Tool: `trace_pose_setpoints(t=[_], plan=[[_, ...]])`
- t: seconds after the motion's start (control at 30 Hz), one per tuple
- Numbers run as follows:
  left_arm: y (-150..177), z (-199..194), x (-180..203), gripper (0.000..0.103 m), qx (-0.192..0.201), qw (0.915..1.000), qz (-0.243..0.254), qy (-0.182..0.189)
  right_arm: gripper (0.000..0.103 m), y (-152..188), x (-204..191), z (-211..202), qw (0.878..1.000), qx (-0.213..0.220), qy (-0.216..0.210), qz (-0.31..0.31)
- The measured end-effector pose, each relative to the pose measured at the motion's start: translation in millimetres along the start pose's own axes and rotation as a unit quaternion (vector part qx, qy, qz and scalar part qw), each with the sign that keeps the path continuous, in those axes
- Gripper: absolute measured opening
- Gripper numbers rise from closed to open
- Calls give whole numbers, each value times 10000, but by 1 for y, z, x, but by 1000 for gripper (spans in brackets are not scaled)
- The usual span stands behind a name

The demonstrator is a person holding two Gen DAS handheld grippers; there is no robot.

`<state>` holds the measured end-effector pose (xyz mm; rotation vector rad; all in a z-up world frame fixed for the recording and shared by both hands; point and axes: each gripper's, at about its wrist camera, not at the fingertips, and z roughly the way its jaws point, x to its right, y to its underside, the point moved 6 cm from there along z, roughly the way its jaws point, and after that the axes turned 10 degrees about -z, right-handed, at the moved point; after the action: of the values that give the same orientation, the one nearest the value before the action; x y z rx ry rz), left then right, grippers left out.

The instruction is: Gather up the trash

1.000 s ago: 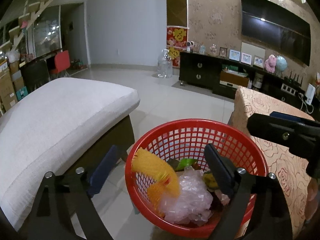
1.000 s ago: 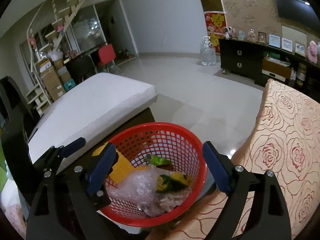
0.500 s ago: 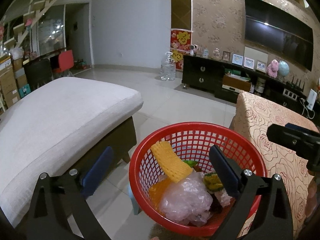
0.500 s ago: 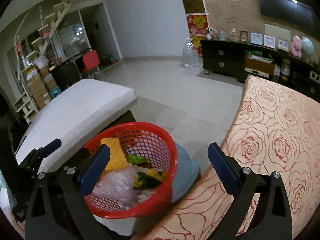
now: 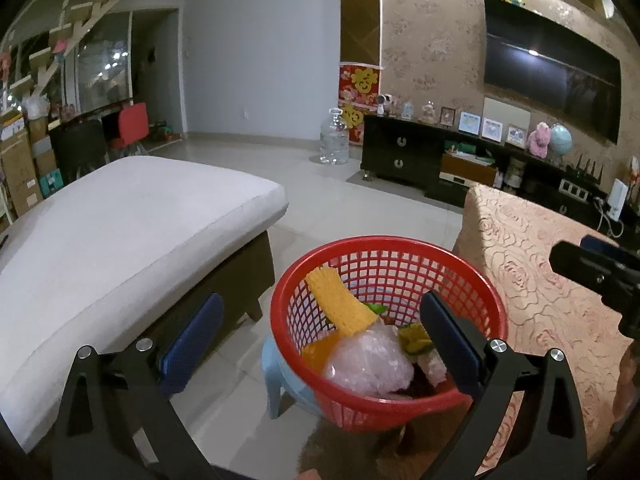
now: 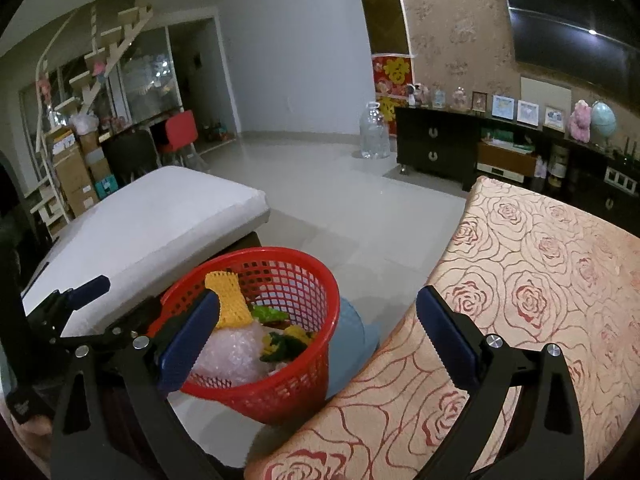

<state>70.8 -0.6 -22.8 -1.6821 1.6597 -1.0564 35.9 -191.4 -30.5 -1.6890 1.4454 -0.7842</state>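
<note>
One red mesh basket (image 5: 384, 272) sits low centre in the left wrist view, perched on a pale blue stool (image 5: 280, 376), and it is loaded: one yellow foam net (image 5: 340, 304) leaning on the left wall, one wad of clear bubble wrap (image 5: 368, 364), some green and yellow scraps (image 5: 414, 338). No readable brand on any of it; the red wall hanging (image 5: 358, 92) carries yellow characters I cannot read. Left tool (image 5: 320, 344) has just been opening, jaws wide, nothing between the pads. Right tool (image 6: 316, 340) likewise just opening, wide and empty, over the gap between basket and rose-patterned tabletop (image 6: 540, 280). Open tiled floor (image 5: 340, 200) runs between the white cushion (image 5: 120, 232) at left and the tabletop edge at right.
</note>
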Motion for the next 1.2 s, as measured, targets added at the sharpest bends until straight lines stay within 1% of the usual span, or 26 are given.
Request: trace_pose_setpoints(t=[0.1, 0.2, 0.3, 0.33, 0.4, 0.5, 0.67, 0.83, 1.2], plan=[[-4, -14, -4, 95, 92, 9999, -37, -83, 96, 9, 1, -12, 9999, 15, -15, 141], [-9, -29, -4, 95, 192, 9996, 9, -215, 96, 16, -6, -22, 9999, -14, -24, 125], [-12, -49, -2, 95, 459, 9978, 160, -455, 96, 16, -15, -32, 10000, 68, 52, -5], [-11, -57, 0, 95, 561, 9969, 241, -493, 96, 17, -18, -37, 9999, 130, 69, -32], [-11, -68, 0, 95, 628, 9963, 311, -508, 96, 18, -23, -45, 9998, 204, 72, -32], [-7, -79, -1, 95, 586, 9963, 333, -532, 96, 24, -31, -51, 9998, 183, 74, -66], [-5, -90, -8, 95, 639, 9949, 339, -706, 96, 30, -41, -56, 9997, 202, 31, -146], [-5, -91, -14, 95, 542, 9959, 177, -703, 96, 31, -44, -57, 9996, 181, 13, -205], [2, -85, -11, 95, 486, 9964, 232, -656, 96, 32, -49, -58, 9996, 178, -18, -230]])
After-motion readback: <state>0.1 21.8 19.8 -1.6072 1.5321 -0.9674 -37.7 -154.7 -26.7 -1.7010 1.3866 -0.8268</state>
